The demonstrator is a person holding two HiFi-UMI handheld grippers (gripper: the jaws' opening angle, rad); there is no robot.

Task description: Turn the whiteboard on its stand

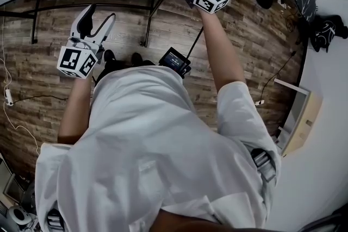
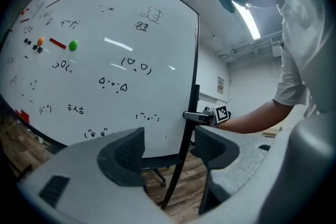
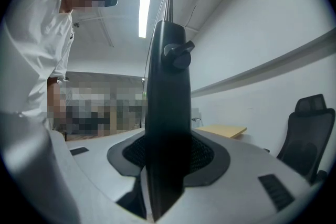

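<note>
I've the right gripper [image 3: 168, 157] fingers clenched on the stand post [image 3: 167, 76], left gripper [image 2: 168, 149] fingers released; the whiteboard [image 2: 121, 50] looks not yet turned

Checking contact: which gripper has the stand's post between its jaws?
The right gripper: the black post stands between its jaws; the left gripper hangs open, empty.

1. Between the fingers of the left gripper [image 2: 168, 138] the gap is free; ahead, the whiteboard [image 2: 115, 60] blocks passage.
2. The stand post [image 3: 167, 86] fills the right gripper [image 3: 168, 157] gap.
3. Beyond it, there is open air up to the wall [image 3: 262, 34] and the office chair [image 3: 310, 128].
</note>
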